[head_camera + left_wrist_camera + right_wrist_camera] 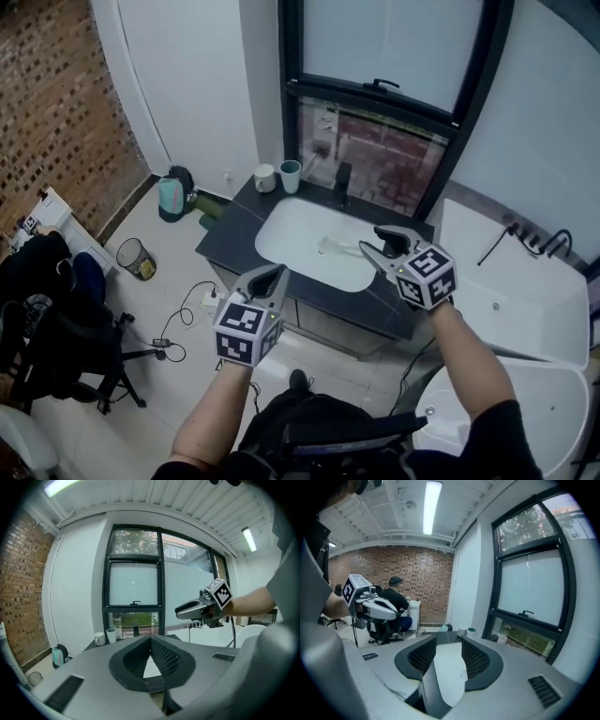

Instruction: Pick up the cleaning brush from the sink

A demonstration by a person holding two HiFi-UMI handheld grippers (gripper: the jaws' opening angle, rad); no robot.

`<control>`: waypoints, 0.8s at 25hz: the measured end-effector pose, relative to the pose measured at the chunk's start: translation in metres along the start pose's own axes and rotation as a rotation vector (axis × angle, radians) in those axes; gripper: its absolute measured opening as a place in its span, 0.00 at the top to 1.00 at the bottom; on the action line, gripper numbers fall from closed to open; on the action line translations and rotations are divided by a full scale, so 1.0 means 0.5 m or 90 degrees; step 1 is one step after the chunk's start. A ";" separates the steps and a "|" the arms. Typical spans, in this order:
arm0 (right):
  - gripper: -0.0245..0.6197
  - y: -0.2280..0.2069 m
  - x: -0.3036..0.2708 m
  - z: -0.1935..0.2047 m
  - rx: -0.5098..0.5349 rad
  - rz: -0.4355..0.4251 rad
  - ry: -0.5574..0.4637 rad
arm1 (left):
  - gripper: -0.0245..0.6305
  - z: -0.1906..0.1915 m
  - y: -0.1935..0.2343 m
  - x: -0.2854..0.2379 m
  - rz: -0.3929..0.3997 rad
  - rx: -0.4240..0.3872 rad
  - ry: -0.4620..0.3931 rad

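Observation:
A white sink [291, 246] is set in a dark counter [225, 239] under the window. A small pale object lies in the basin; it looks like the cleaning brush [335, 247], too small to make out in detail. My right gripper [378, 244] hovers over the basin's right edge, just right of the brush, with its jaws open and nothing between them; the white basin shows through the gap [449, 641]. My left gripper [275, 277] hangs in front of the counter's near edge, its jaws shut and empty [151, 639].
Two cups [265, 178] [290, 175] and a dark faucet [342, 183] stand at the back of the counter. A white bathtub [525, 291] lies to the right. A bin [139, 258], a cable and an office chair [66, 347] are on the floor at left.

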State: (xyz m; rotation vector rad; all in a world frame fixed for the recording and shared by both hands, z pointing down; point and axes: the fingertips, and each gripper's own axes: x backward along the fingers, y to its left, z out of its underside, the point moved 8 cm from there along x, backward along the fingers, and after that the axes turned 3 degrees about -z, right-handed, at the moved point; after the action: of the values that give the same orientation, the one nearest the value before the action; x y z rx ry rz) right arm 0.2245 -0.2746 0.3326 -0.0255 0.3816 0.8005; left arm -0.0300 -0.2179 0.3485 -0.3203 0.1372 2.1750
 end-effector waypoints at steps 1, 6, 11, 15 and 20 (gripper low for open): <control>0.71 -0.038 -0.035 0.013 -0.014 -0.002 0.014 | 0.96 0.001 0.028 -0.038 -0.006 0.007 0.004; 0.63 -0.205 -0.179 0.070 -0.050 -0.024 0.105 | 0.95 0.007 0.107 -0.197 -0.001 0.022 0.049; 0.63 -0.348 -0.309 0.167 -0.044 -0.073 0.199 | 0.95 0.045 0.100 -0.353 -0.023 0.106 0.080; 0.63 -0.459 -0.386 0.260 -0.042 -0.133 0.290 | 0.95 0.078 0.051 -0.496 -0.033 0.227 0.124; 0.63 -0.576 -0.466 0.403 -0.051 -0.184 0.386 | 0.95 0.139 0.020 -0.662 -0.097 0.265 0.188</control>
State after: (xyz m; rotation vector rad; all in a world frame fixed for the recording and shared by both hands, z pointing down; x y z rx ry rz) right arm 0.3454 -0.6050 0.5655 -0.3963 0.8968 0.5063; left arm 0.1337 -0.4677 0.5073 -0.3948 0.6968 1.8815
